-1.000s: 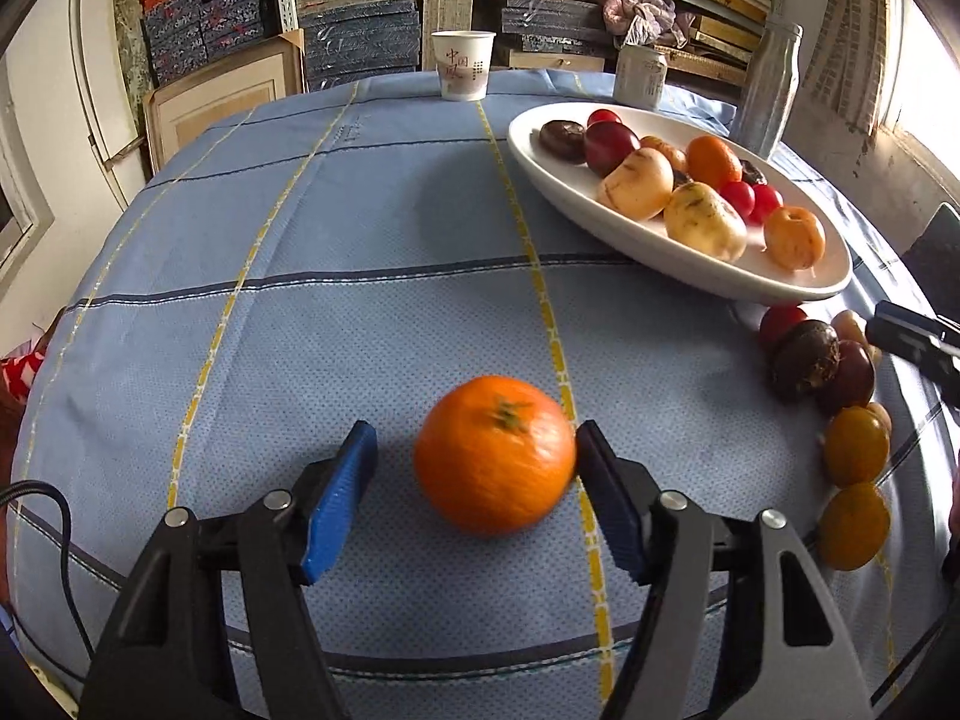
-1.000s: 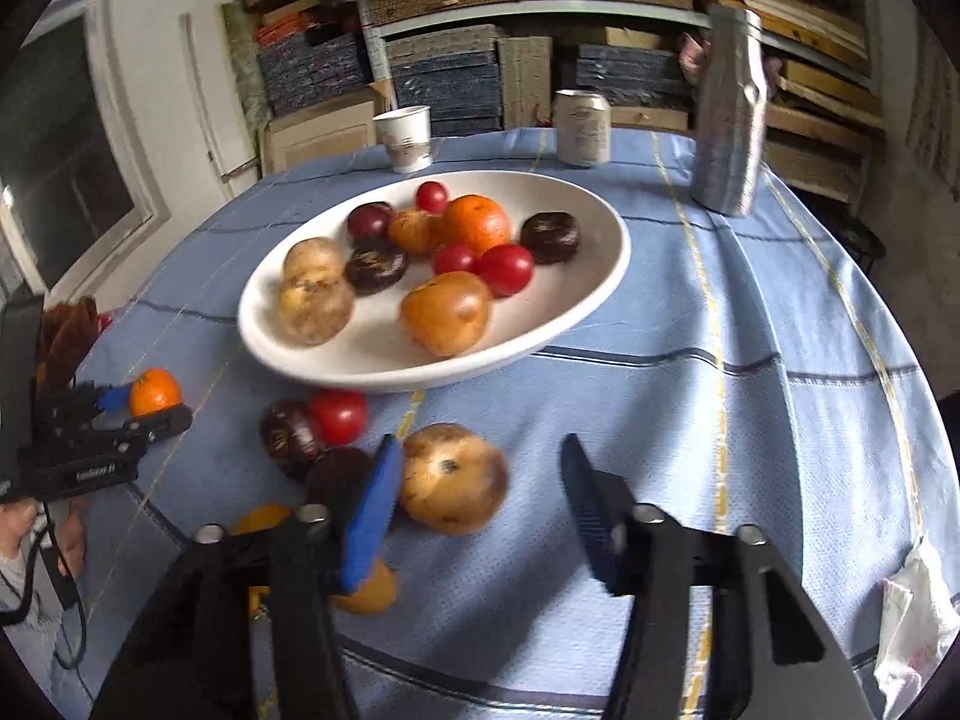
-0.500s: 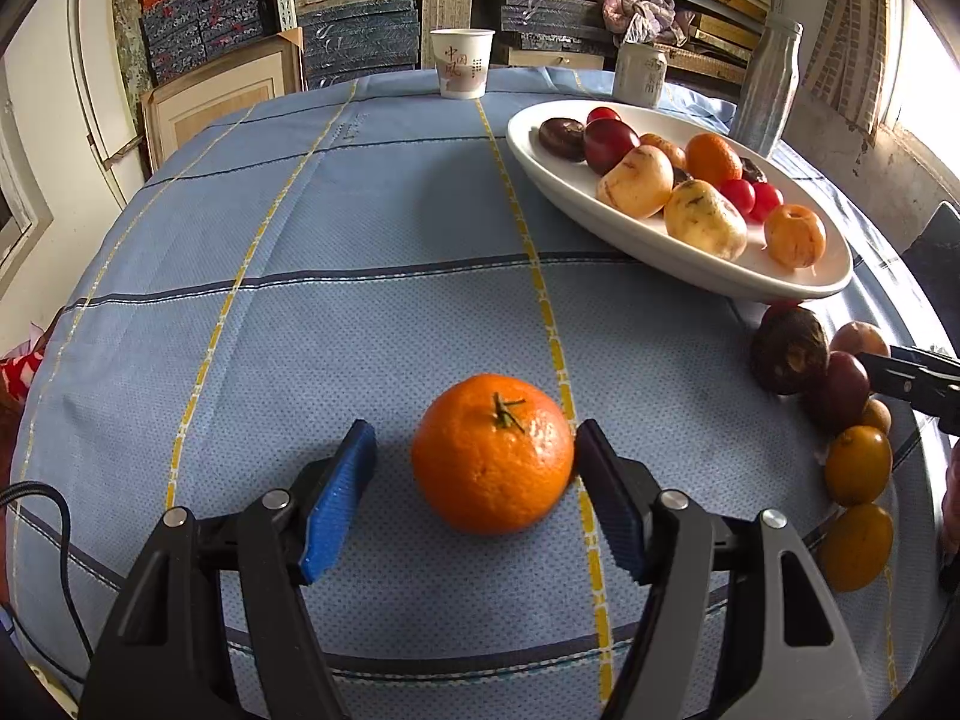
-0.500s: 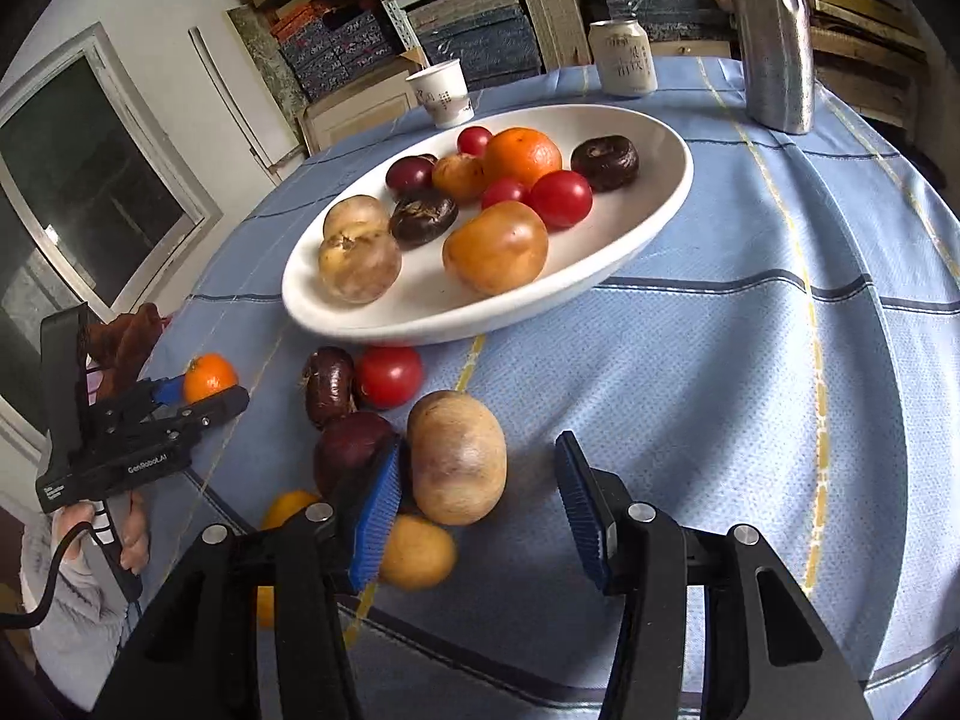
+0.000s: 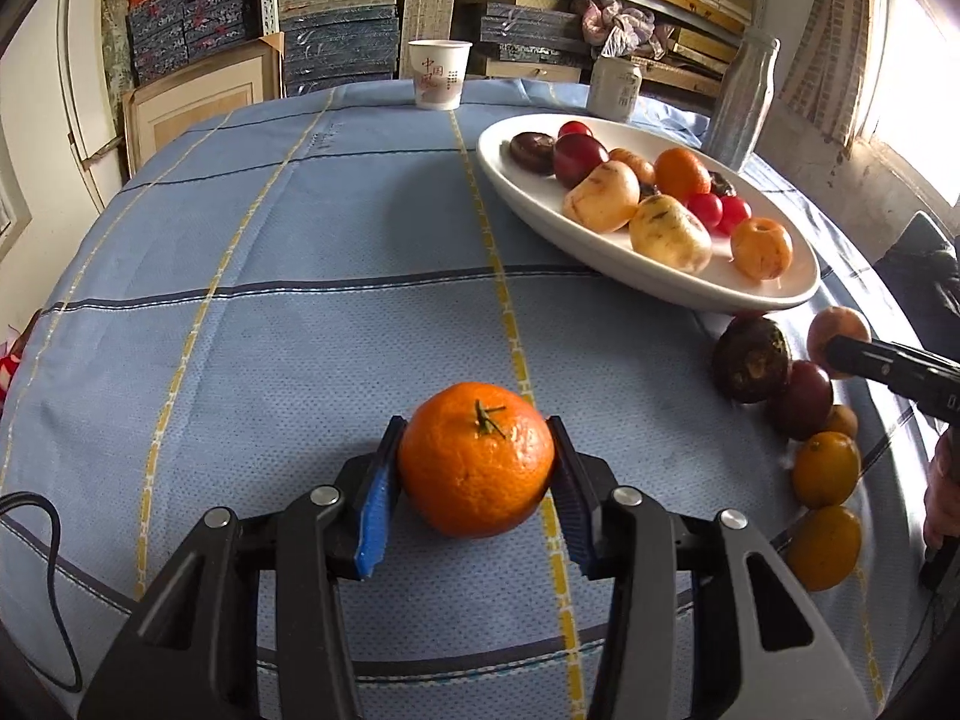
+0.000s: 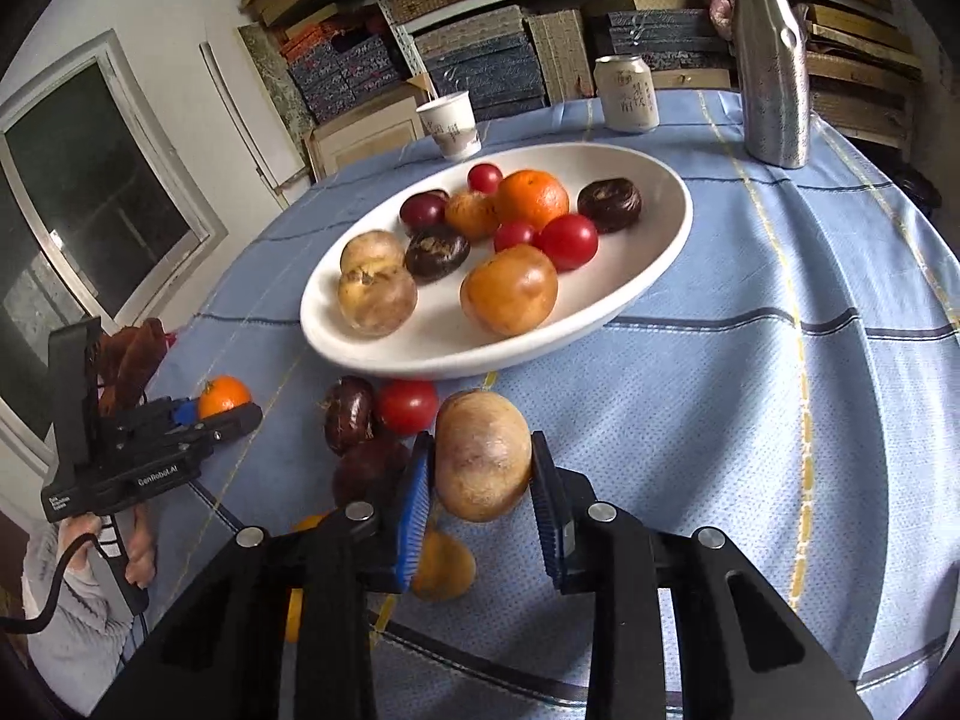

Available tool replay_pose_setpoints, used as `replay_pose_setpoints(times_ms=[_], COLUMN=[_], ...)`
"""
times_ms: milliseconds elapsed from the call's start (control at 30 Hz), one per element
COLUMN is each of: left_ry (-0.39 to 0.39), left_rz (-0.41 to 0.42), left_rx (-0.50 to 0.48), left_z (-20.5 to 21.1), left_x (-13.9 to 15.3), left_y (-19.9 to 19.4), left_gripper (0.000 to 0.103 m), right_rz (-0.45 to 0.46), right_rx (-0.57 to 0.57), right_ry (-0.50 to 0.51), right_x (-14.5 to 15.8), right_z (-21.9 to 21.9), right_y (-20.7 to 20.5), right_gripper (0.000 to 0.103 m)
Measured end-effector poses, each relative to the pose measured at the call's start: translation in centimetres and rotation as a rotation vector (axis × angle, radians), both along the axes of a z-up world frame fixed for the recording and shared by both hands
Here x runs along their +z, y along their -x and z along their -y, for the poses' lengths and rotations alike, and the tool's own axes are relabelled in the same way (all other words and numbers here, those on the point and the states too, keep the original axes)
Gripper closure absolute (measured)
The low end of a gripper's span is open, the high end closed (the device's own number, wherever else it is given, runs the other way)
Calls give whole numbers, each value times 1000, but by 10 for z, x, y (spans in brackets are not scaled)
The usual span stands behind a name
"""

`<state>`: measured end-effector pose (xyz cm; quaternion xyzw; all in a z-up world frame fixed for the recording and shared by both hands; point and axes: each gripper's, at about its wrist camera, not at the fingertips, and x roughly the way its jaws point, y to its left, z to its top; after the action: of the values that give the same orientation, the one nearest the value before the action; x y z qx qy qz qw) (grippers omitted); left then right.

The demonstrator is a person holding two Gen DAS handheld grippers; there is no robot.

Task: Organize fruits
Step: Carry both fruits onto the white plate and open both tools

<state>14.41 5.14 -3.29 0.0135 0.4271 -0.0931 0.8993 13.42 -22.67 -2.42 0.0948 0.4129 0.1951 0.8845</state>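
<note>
An orange mandarin [image 5: 475, 459] rests on the blue tablecloth between the blue pads of my left gripper [image 5: 474, 427]. Its jaws are closing and both pads touch the peel. A tan oval fruit [image 6: 482, 457] stands between the pads of my right gripper [image 6: 480, 441], whose jaws are also closing and pressing on its sides. Just behind it lies the white oval dish [image 6: 456, 360], also [image 5: 660, 291], filled with several fruits. Loose fruits lie beside the dish: a red tomato [image 6: 407, 405], a dark fruit [image 5: 750, 360] and small oranges [image 5: 825, 468].
At the table's far edge stand a paper cup [image 5: 438, 75], a drink can [image 5: 613, 89] and a metal bottle [image 6: 771, 60]. Stacked boxes on shelves rise behind. A person's hand [image 6: 129, 546] holds the left gripper's handle at the table's left edge.
The left jaws have drawn in from wide apart onto the mandarin. The right gripper has come forward around the tan fruit and its jaws have narrowed onto it.
</note>
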Motion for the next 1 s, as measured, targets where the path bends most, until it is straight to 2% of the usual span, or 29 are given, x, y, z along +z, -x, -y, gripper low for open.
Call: replay_pose_setpoints(times_ms=[133, 200, 267, 367, 433, 633, 700, 767, 800, 867, 900, 1000], left_ry=[7, 44, 31, -2, 15, 79, 97, 101, 96, 88, 91, 86], left_rz=[50, 80, 109, 151, 159, 106, 76, 62, 61, 78, 91, 113], left_rx=[23, 16, 9, -6, 1, 68, 61, 40, 28, 32, 32, 24], left_z=[2, 7, 17, 38, 49, 50, 48, 46, 46, 47, 47, 48], left_x=[20, 39, 58, 81, 87, 66, 54, 42, 38, 38, 40, 47], left_y=[1, -5, -16, -37, -57, -110, -120, -124, -125, -127, -125, -120], left_gripper=[58, 58, 58, 58, 58, 58, 58, 56, 52, 35, 33, 32], right_rz=[37, 78, 111, 120, 118, 87, 75, 64, 63, 87, 101, 162], right_rx=[-22, -44, -78, -102, -102, -80, -81, -82, -88, -121, -125, -133], right_ry=[-53, -92, -129, -99, -70, -106, -122, -90, -84, -101, -100, -87], right_x=[11, 24, 39, 57, 65, 50, 40, 31, 28, 28, 30, 43], right_z=[10, 16, 22, 21, 15, -14, -21, -26, -26, -19, -16, -13], right_y=[1, 2, -3, -22, -39, -77, -85, -89, -89, -85, -82, -70], right_gripper=[71, 71, 71, 71, 71, 71, 71, 70, 64, 53, 47, 44])
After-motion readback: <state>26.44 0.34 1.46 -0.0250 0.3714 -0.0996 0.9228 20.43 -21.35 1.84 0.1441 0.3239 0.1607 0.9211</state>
